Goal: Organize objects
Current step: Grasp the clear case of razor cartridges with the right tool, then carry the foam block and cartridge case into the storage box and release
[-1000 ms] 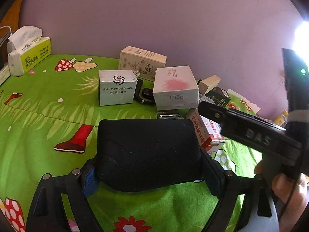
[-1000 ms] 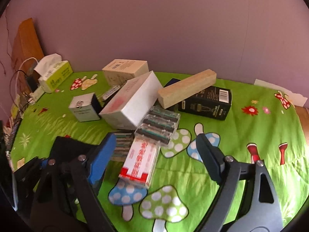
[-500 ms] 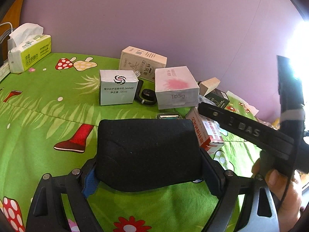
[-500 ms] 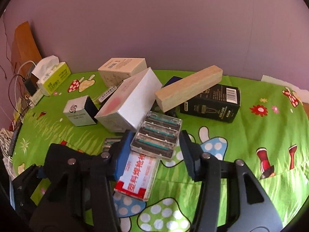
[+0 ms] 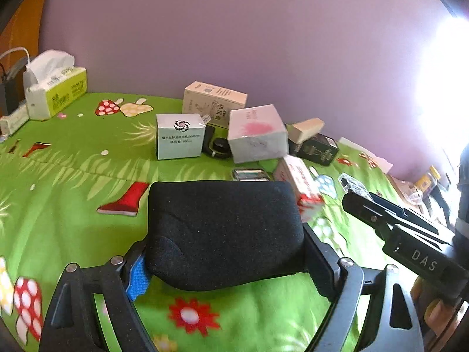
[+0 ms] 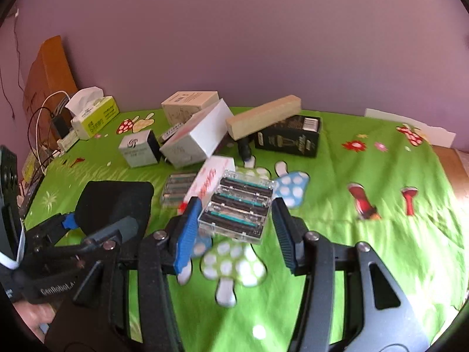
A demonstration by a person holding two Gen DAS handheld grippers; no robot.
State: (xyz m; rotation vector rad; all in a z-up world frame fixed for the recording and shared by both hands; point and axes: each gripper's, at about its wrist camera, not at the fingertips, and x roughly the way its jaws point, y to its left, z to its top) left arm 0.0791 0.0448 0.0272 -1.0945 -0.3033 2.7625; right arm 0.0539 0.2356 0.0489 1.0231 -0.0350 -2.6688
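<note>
At the far left of the green mushroom-print cloth point(image 6: 366, 249), a tissue box point(image 6: 95, 118) is seen by the wall, with cables and a power strip just beside it. Nearer, in the right wrist view, the left gripper point(image 6: 96, 223) is seen clamped on a black padded pouch point(image 6: 115, 202); in the left wrist view the same pouch point(image 5: 224, 231) is gripped across its width between the spread fingers of the left gripper point(image 5: 225, 267), a blue pad point(image 5: 136, 278) being pressed to its left edge.

Behind it a small pale-green box point(image 5: 179, 139) is set upright, with a beige carton point(image 5: 212, 107) further back and a white box with a pink blotch point(image 5: 256, 135) to the right. Between these boxes a black round object point(image 5: 219, 146) is lying. In front of the white box a flat blade cartridge pack point(image 6: 178, 189) is lying on the cloth, touching a red-and-white carton point(image 6: 212, 180).

The clear razor-blade cartridge case point(image 6: 239, 206) is held off the cloth between the jaws of the right gripper point(image 6: 234, 228), which have just been closing on it; the blue left finger point(image 6: 186, 231) is pressed to its side. The case is tilted, above a mushroom print.

Further right, a wooden block point(image 6: 263, 120) is resting slanted on a black box point(image 6: 288, 140). A white paper point(image 6: 410, 126) is lying at the cloth's far edge.
</note>
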